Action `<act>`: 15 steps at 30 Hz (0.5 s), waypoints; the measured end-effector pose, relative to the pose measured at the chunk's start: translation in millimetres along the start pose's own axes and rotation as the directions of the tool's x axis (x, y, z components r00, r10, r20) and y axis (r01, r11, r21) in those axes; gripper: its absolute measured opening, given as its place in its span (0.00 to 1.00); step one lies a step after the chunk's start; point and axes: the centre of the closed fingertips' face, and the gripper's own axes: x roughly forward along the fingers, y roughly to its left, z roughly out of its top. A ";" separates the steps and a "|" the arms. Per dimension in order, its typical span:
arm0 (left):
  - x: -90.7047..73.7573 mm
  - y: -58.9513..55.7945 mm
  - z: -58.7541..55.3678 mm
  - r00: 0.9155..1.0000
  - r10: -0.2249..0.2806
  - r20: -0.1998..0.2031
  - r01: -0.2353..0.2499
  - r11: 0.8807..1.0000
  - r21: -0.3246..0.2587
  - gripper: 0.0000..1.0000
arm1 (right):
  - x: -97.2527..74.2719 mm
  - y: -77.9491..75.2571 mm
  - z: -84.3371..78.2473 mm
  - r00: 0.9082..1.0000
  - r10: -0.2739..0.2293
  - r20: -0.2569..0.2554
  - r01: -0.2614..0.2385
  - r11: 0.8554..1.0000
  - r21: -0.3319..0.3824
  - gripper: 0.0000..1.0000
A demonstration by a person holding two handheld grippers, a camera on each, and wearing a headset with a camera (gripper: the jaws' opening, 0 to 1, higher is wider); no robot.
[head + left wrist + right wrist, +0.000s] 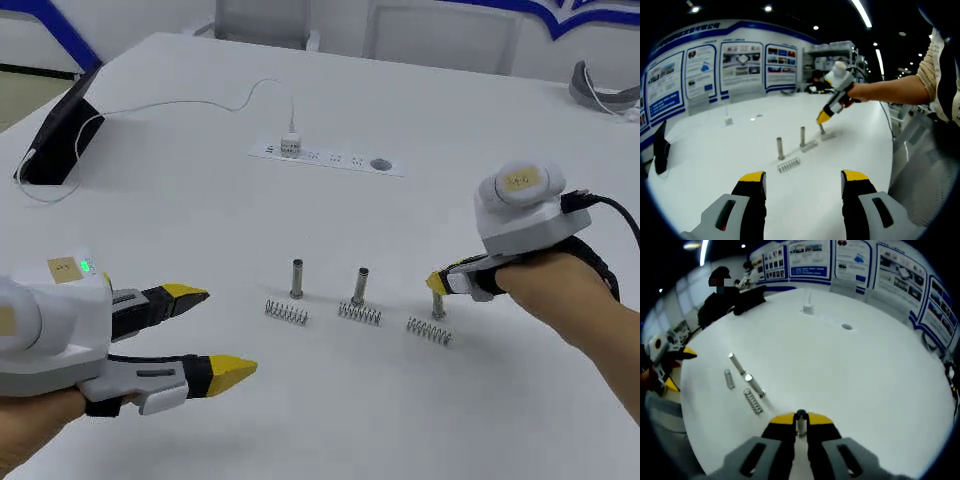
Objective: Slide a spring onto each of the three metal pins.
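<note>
At the lower left of the head view, the left gripper (210, 333) hovered over the white table (330, 420). Its yellow-tipped jaws were spread wide and held nothing. Bare tabletop lay open all around it and across the bottom of the frame.

Just above frame centre stood a row of three metal pins, each with a coil spring lying flat just below it. From left to right these were the left pin (297, 278) with the left spring (286, 312), the middle pin (360, 285) with the middle spring (360, 314), and the right-hand pin (438, 306) with the right spring (429, 331). None of the springs was on a pin, and the pairs stood apart from one another with clear gaps between.

At mid-right, the right gripper (437, 283) came in from the frame's right side. Its jaws were closed almost together around the top of the right-hand pin, and that pin's tip showed between the yellow tips in the right gripper view.

Higher up, past a broad open stretch, a white power strip (325, 157) lay flat with a charger (291, 145) plugged into it. Its cable (180, 103) ran toward a dark tablet stand (60, 130) near the table's slanting edge at the upper left. The far edge ran along the top of the frame, with chairs (265, 20) beyond it.
</note>
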 end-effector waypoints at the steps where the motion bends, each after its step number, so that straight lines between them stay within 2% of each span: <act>1: -0.1 -0.1 0.1 1.000 0.000 -0.001 0.000 1.000 0.000 0.62 | -0.3 0.0 -0.3 1.000 0.001 0.002 -0.001 1.000 0.002 0.09; 15: 1.1 -4.1 4.5 1.000 0.000 -0.006 0.000 1.000 0.010 0.62 | -5.7 -1.6 -3.8 0.998 0.022 0.061 -0.023 1.000 0.015 0.09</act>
